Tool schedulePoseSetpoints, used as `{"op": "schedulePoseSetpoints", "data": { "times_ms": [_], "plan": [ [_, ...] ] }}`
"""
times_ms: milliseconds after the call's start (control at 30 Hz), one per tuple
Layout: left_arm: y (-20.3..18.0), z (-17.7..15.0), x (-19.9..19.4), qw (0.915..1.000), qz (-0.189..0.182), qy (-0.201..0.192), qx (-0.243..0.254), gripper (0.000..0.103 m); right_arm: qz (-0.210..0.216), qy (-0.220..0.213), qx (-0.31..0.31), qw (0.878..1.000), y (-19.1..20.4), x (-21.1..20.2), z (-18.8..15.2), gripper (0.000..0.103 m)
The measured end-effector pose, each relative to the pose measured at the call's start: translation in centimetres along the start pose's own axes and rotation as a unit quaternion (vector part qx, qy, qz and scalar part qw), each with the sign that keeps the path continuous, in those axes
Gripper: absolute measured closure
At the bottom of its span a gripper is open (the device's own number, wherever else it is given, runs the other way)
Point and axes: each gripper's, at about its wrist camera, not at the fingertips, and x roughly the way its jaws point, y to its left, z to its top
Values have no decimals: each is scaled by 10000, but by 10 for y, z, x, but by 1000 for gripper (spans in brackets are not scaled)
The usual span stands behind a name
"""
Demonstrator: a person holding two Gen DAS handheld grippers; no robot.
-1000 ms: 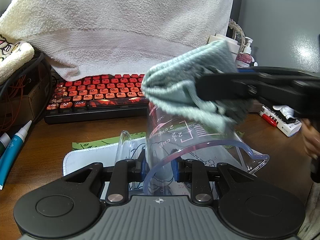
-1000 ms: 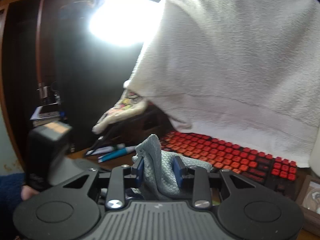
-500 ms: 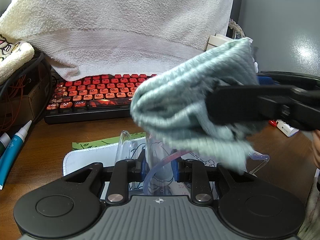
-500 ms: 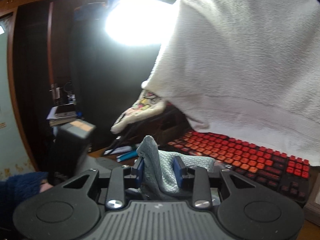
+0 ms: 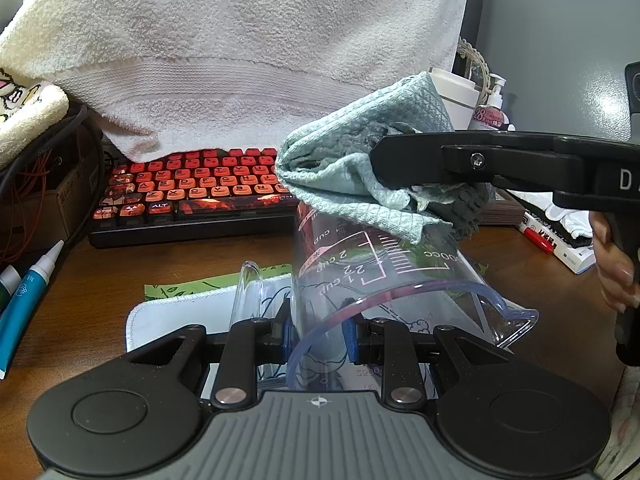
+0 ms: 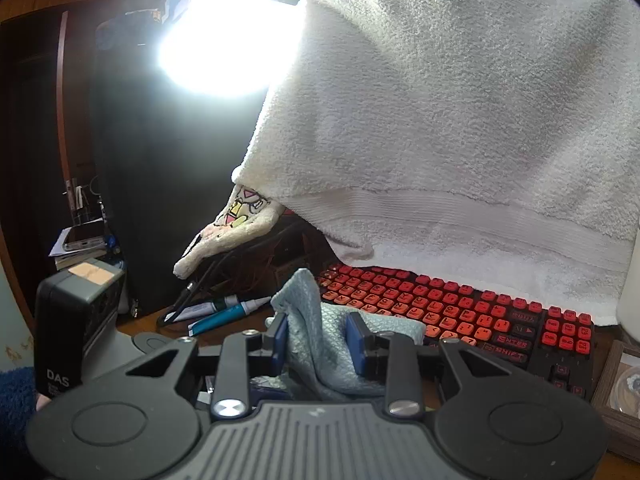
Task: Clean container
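Observation:
A clear plastic measuring cup (image 5: 380, 276) with white and pink scale marks lies tilted, bottom away from me, its rim pinched by my left gripper (image 5: 318, 334), which is shut on it. A crumpled grey-green cloth (image 5: 360, 172) rests against the cup's far end. The right gripper (image 5: 404, 168) comes in from the right and is shut on that cloth. In the right wrist view the cloth (image 6: 320, 340) bulges between the blue pads of the right gripper (image 6: 318, 340).
A red-keyed keyboard (image 5: 192, 188) sits behind the cup, partly under a hanging white towel (image 5: 240, 52). A white printed mat (image 5: 180, 316) lies under the cup. Tubes (image 5: 24, 296) lie at the left, bottles (image 5: 494, 100) and a marker (image 5: 540, 240) at the right.
The cloth in the right gripper swung toward me and lower half a second ago, then went back up to the cup's far end. The cup and left gripper stayed put.

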Motion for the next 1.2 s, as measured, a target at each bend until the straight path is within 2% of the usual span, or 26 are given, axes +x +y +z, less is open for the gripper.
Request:
{"op": "schedulePoseSetpoints", "data": {
  "times_ms": [67, 267, 367, 500, 700, 833, 1033, 1200],
  "plan": [
    [0, 0, 0, 10000, 0, 0, 1, 77, -40, 11, -111, 9999, 7, -2, -2, 73],
    [0, 0, 0, 10000, 2, 0, 2, 78, 365, 79, -256, 9990, 28, -11, -4, 73],
    [0, 0, 0, 10000, 1, 1, 0, 77, 384, 78, -349, 9986, 31, -11, -4, 73],
    [0, 0, 0, 10000, 1, 1, 2, 77, 346, 55, -154, 9993, 20, -9, -3, 73],
    [0, 0, 0, 10000, 1, 1, 2, 77, 42, -7, 62, 10000, -1, -3, -1, 73],
    [0, 0, 0, 10000, 1, 2, 2, 77, 50, -7, 117, 9999, 3, -5, -2, 73],
    [0, 0, 0, 10000, 1, 2, 3, 77, 545, 46, -23, 9985, 22, -14, -5, 73],
    [0, 0, 0, 10000, 1, 2, 4, 78, 630, 80, -116, 9979, 23, -14, -3, 73]
  ]
}}
